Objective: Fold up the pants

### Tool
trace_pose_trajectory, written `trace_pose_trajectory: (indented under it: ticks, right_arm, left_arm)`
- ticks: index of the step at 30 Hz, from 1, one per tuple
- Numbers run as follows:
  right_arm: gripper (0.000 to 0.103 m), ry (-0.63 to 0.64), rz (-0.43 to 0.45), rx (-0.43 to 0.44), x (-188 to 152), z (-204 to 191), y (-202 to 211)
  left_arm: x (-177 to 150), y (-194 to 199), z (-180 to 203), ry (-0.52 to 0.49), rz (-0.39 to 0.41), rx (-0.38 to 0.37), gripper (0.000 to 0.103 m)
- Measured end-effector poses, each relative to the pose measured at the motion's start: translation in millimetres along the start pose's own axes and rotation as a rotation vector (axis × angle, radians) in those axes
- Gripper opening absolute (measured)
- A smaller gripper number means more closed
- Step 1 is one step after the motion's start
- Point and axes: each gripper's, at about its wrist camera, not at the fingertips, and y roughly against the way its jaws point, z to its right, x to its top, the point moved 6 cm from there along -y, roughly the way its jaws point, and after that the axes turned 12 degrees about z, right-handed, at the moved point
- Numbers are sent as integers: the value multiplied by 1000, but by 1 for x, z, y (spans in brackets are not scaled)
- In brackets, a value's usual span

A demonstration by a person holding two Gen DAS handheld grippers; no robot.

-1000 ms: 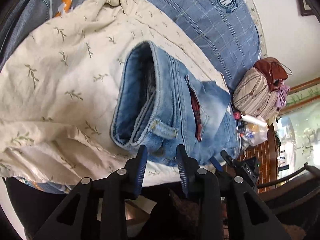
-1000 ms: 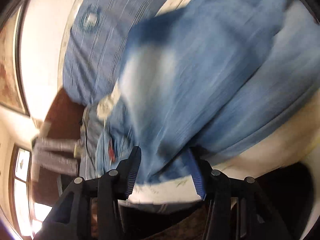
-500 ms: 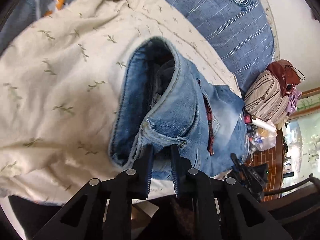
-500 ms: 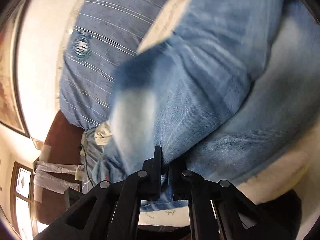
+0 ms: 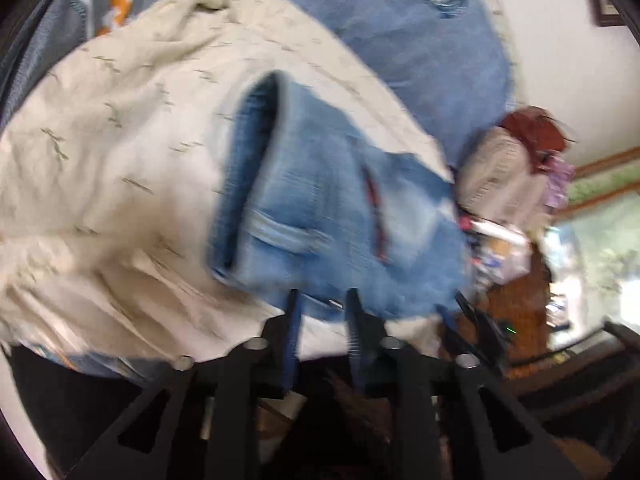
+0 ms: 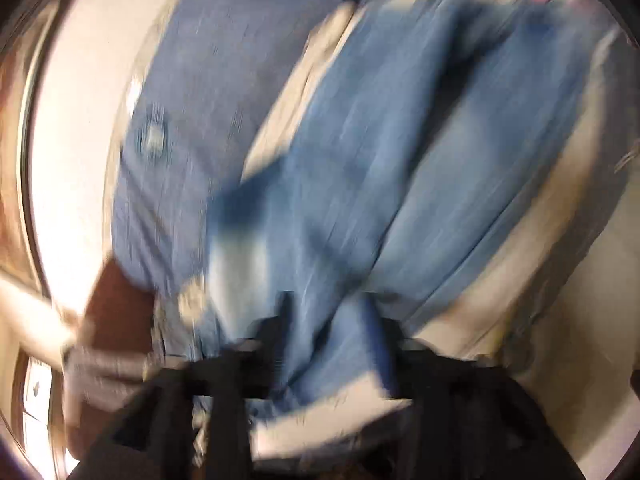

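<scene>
Light blue jeans [image 5: 320, 208] lie on a cream leaf-print bedspread [image 5: 120, 152], waistband toward me. My left gripper [image 5: 322, 304] is at the near edge of the waistband with its jaws parted and nothing pinched between them. In the right wrist view the jeans' legs [image 6: 420, 160] stretch away over the bed, heavily blurred. My right gripper [image 6: 328, 320] has denim lying between its parted fingers; the blur hides whether it touches them.
A blue plaid pillow [image 5: 400, 40] lies at the head of the bed. A striped bag [image 5: 496, 176] with a red-brown bag on it and small clutter stand to the right by a brick ledge. A white wall is behind.
Both grippers were shut on the jeans half a second ago. Both have opened since. The left has let go of the waistband and both views are blurred by motion.
</scene>
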Motion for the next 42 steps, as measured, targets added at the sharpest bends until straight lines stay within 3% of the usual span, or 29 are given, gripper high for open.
trace_pose_trajectory:
  ticks: [2, 3, 8, 11, 12, 13, 15, 18, 21, 25, 28, 30, 33, 36, 38, 40, 42]
  right_arm:
    - [57, -48, 88, -29, 30, 18, 14]
    - [57, -61, 108, -34, 41, 24, 16]
    - [57, -128, 158, -17, 81, 44, 2]
    - [57, -176, 187, -3, 96, 48, -16]
    - [56, -188, 182, -7, 104, 53, -21]
    - [42, -190, 172, -11, 110, 54, -26]
    - [6, -159, 172, -14, 119, 43, -26]
    - [4, -109, 240, 48, 131, 25, 9]
    - [4, -63, 283, 17, 125, 31, 45]
    - [7, -43, 232, -195, 102, 82, 38]
    - [7, -82, 215, -244, 89, 101, 27]
    - [10, -67, 240, -261, 87, 95, 35]
    - [25, 25, 326, -352, 95, 73, 59]
    - [37, 107, 412, -353, 101, 39, 80]
    - [48, 195, 400, -306, 102, 4, 71]
    - [61, 301, 293, -210, 90, -43, 33]
    - [64, 400, 154, -105, 67, -86, -11]
  left_arm:
    - [-7, 3, 13, -37, 19, -14, 47]
    - [-8, 0, 17, -56, 24, -7, 48]
    - [-9, -35, 20, -18, -29, 25, 49]
    - [1, -65, 14, -23, -29, 125, 47]
    - [5, -76, 10, -1, -46, 153, 42]
    - [8, -82, 8, 16, -57, 171, 15]
    - [14, -85, 7, 51, -70, 187, 11]
    - [14, -71, 17, 21, -45, 174, 11]
    - [8, -59, 21, -11, -40, 160, 12]
    - [-5, -73, -3, 35, -119, 200, 13]
    - [-3, -76, -10, 56, -141, 190, 14]
    - [3, -70, -4, 24, -141, 166, 15]
    - [4, -48, 8, -103, -142, 108, 12]
    - [13, -20, 22, -173, -110, 16, 14]
    - [35, -4, 22, -204, -31, 37, 30]
    - [69, 0, 13, -168, 61, 87, 47]
    - [95, -9, 2, -107, 80, 118, 48]
